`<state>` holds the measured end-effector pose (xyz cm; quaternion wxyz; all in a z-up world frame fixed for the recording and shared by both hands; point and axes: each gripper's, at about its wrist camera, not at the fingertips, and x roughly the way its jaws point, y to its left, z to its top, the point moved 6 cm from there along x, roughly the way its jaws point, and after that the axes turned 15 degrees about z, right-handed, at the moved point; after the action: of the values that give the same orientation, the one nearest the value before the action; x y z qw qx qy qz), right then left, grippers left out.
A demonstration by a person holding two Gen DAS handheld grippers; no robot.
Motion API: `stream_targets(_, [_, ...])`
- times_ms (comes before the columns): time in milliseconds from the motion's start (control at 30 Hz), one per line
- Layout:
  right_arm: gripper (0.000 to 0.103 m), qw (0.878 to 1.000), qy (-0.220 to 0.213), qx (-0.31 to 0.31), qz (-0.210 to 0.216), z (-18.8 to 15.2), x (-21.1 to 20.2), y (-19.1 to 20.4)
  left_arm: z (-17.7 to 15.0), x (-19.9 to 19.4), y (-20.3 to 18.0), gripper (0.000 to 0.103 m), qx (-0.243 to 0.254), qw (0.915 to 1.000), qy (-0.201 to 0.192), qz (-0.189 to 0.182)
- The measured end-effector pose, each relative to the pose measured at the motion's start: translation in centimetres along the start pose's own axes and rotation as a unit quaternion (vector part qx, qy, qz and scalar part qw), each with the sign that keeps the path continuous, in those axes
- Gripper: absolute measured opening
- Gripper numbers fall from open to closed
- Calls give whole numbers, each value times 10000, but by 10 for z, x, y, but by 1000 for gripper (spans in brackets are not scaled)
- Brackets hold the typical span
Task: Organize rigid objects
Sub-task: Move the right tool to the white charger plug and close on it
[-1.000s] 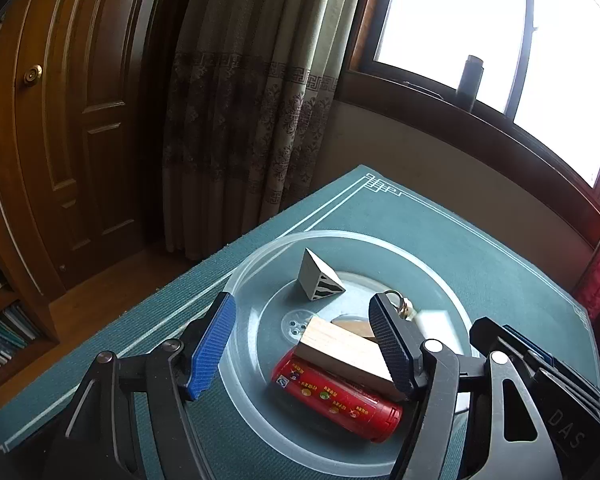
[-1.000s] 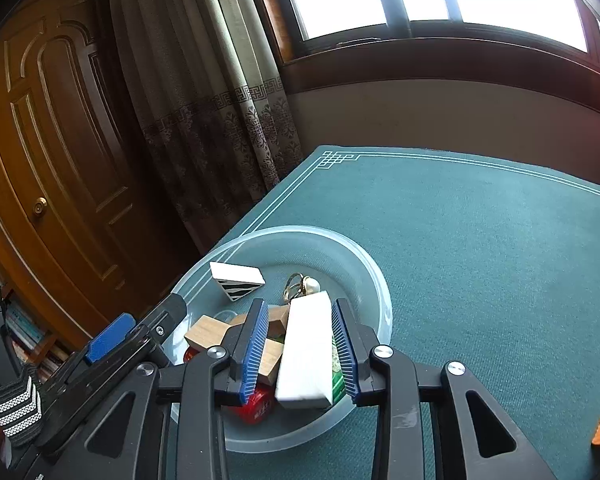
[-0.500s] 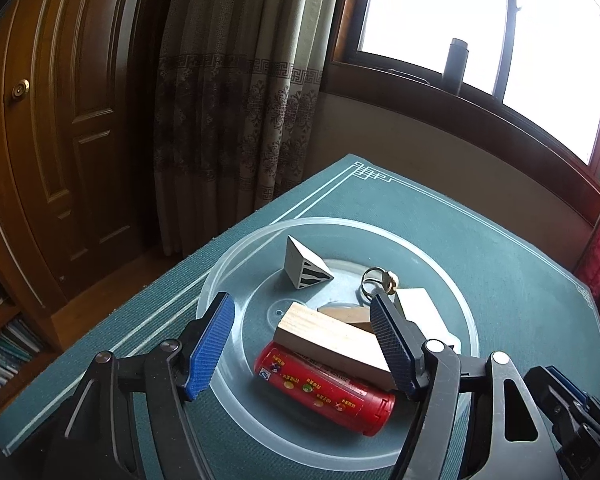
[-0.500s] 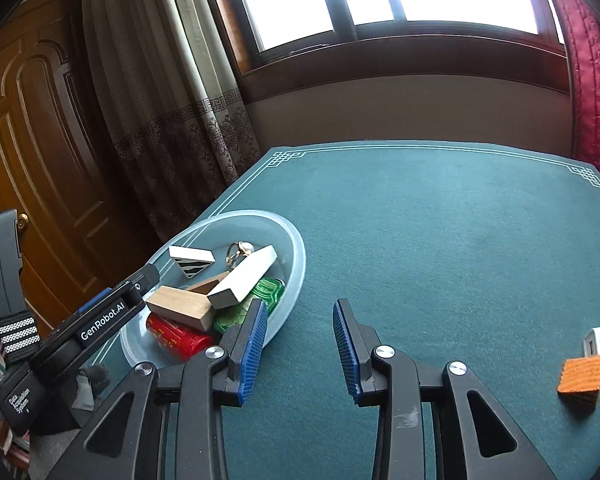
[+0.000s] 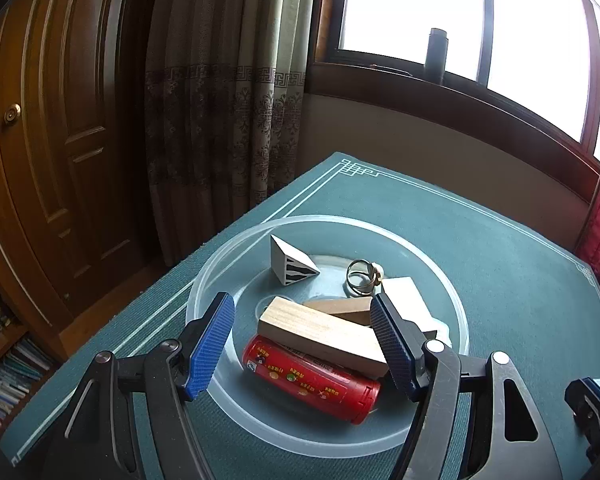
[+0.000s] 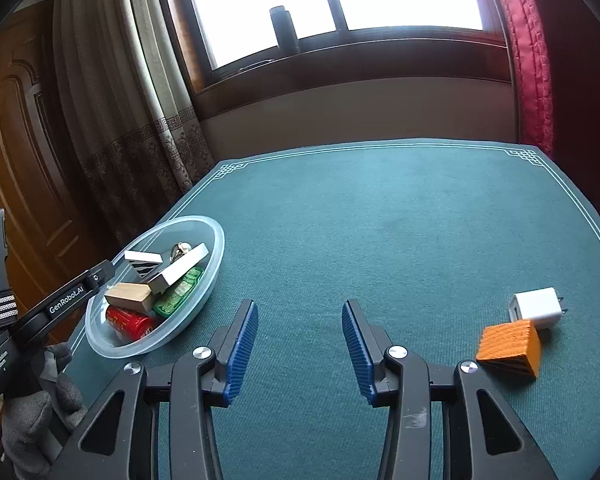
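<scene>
A clear plastic bowl (image 5: 220,268) (image 6: 216,256) sits at the table's left corner. It holds a red can (image 5: 312,386), a wooden block (image 5: 320,334), a white block (image 5: 404,300) (image 6: 180,270), a striped wedge (image 5: 290,264), metal rings (image 5: 362,278) and a green piece (image 6: 178,294). My left gripper (image 5: 302,346) hovers open just over the bowl's near side, its fingers either side of the wooden block without touching. My right gripper (image 6: 300,348) stands open and empty above bare table. An orange block (image 6: 508,346) and a white charger (image 6: 538,306) lie to its right.
The green table cloth (image 6: 380,220) ends at a wall with a window behind. A curtain (image 5: 220,100) and a wooden door (image 5: 60,120) stand left of the table. A gloved hand (image 6: 32,412) holds the left gripper at the lower left of the right wrist view.
My right gripper let go of the white block into the bowl, opened, and drew back to the right over the table. The left gripper stayed open over the bowl.
</scene>
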<state>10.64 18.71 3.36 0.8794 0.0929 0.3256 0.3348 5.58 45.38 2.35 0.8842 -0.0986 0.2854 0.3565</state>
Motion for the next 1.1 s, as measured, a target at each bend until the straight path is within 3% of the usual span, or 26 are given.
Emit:
stream_targets(200, [57, 9994, -132, 123, -312, 1, -18, -27, -5, -15, -12, 77, 205, 9997, -32, -146])
stream_targets(433, [59, 9957, -231, 336, -833, 2, -45, -73, -13, -32, -33, 77, 456, 9982, -9, -380])
stream_targets(633, [73, 9905, -341, 546, -1217, 5, -69, -112, -20, -50, -59, 77, 761, 9953, -58, -603])
stream_targets(767, [84, 9894, -266, 676, -1255, 6, -70, -131, -25, -62, -80, 77, 1006, 9918, -83, -786])
stream_targets(1100, [84, 9903, 115, 1005, -954, 4, -51, -155, -52, -85, -123, 78, 1707, 9778, -47, -1212])
